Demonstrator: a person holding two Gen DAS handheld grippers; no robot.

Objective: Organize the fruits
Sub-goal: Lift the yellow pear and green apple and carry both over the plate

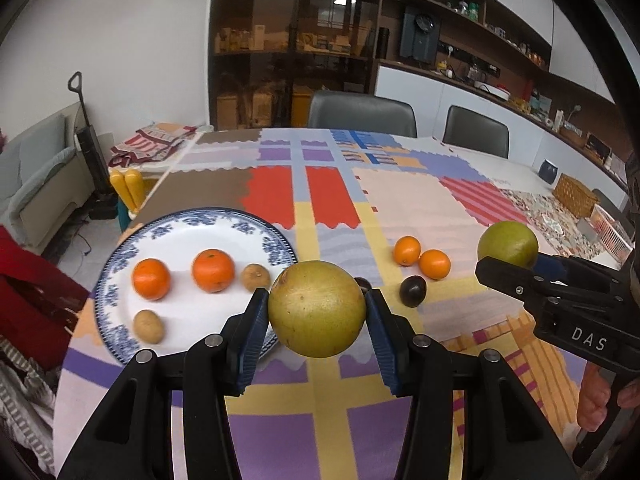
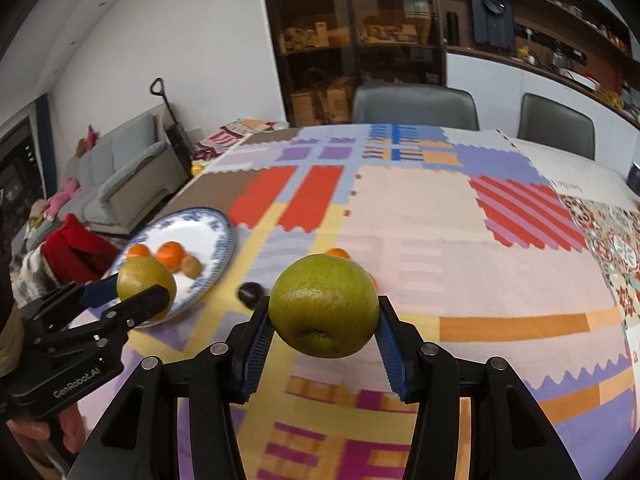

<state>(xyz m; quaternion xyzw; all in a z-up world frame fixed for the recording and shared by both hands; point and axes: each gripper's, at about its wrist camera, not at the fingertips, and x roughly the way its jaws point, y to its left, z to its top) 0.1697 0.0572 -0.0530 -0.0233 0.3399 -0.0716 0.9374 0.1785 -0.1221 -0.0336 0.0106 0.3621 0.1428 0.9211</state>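
A: What are the left jaws doing?
B: The left gripper is pinching a yellow-green pear between its blue pads, holding it clear of the tabletop, just beside the near right rim of the blue-patterned plate.

A: And the right one?
B: The right gripper is clamping a greener pear the same way, also lifted off the cloth. From the left camera it is hanging to the right, well apart from the plate.

A: What is sitting on the plate?
B: Two tangerines side by side, and two small brown fruits, one near the front rim, one beside the right tangerine. The middle and far part of the plate are showing bare white.

A: Anything lying between the two grippers?
B: Two small oranges touching each other on the cloth, a dark plum just in front of them, and another dark fruit partly hidden behind the left pear.

A: How is the plate lying against the edge?
B: It is sitting near the tabletop's left edge. Beyond the fruit the patchwork cloth is running open up to two grey chairs.
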